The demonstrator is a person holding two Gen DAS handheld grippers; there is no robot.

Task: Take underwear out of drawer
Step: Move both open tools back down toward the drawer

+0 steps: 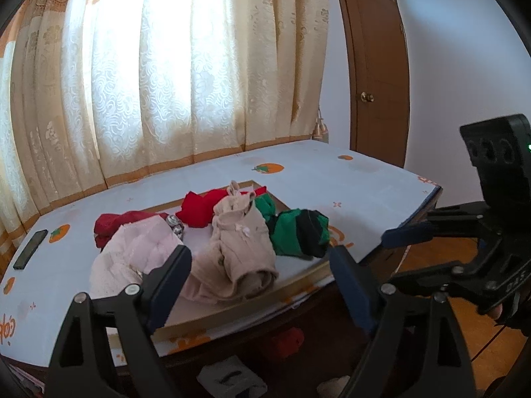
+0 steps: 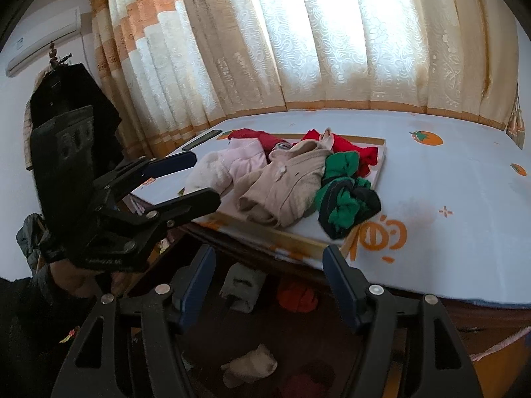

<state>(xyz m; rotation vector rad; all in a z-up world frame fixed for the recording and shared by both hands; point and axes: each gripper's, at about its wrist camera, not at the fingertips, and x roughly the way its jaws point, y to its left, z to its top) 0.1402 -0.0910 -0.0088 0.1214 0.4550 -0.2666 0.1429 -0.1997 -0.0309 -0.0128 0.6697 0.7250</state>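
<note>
Both tongs released, empty: left tongs (image 1: 262, 285), right tongs (image 2: 268, 285); underwear heap (image 1: 232, 232) on table (image 1: 365, 179).

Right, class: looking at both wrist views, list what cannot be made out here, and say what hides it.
- Open dark wooden drawer, both views: dim; the black grippers' arms cover much of it.
- Small red garment and grey folded cloth inside: too dark to identify.
- Patterned item, left view: mostly buried under the pale pink garment.
- Flat black phone-like object: too small to confirm.
</note>
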